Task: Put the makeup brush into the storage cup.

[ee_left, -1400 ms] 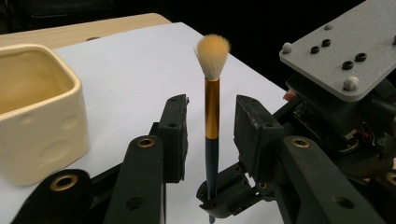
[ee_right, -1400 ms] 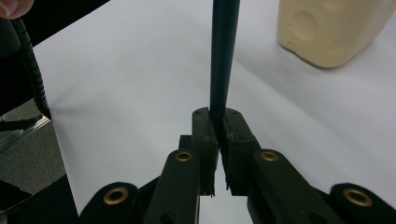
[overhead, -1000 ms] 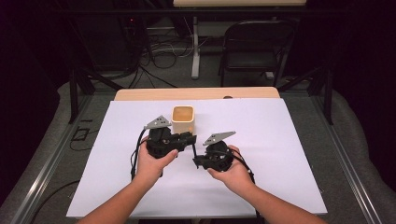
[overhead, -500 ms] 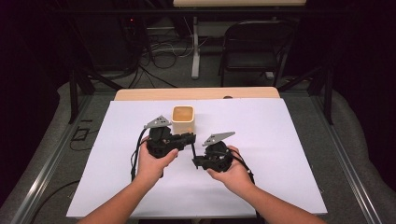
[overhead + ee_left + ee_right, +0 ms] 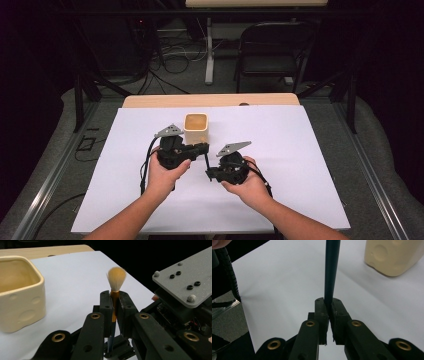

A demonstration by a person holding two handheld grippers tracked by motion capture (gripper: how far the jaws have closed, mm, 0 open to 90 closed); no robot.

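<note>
**Brush Clamped by Both Grippers Beside the Cup**

A brush [image 5: 115, 292] is held between the two grippers above the white sheet [image 5: 300, 150]. In the high view, the right gripper [image 5: 211, 174] is seen nearest, at about 5 o'clock from the sheet's middle, and its jaws are pressed together on the dark handle end of the brush [image 5: 331, 272]. The left gripper [image 5: 204, 147] is seen just beyond, at about 10 o'clock from the right one. Its jaws have just been closing and are now clamped on the golden ferrule, with the tan bristles left standing clear above the pads [image 5: 106, 307] in the left gripper view. The thin handle [image 5: 206, 160] is seen running between the two grippers, which are held near each other. Each gripper is carried in a hand, the left hand [image 5: 162, 175] and the right hand [image 5: 250, 185], with the forearms entering from 6 o'clock.

Farther off, at 12 o'clock from the left gripper, a cream cup [image 5: 196, 128] is stood upright on the sheet, just beside the left gripper. Dimples are seen in its side [image 5: 22, 307].
</note>
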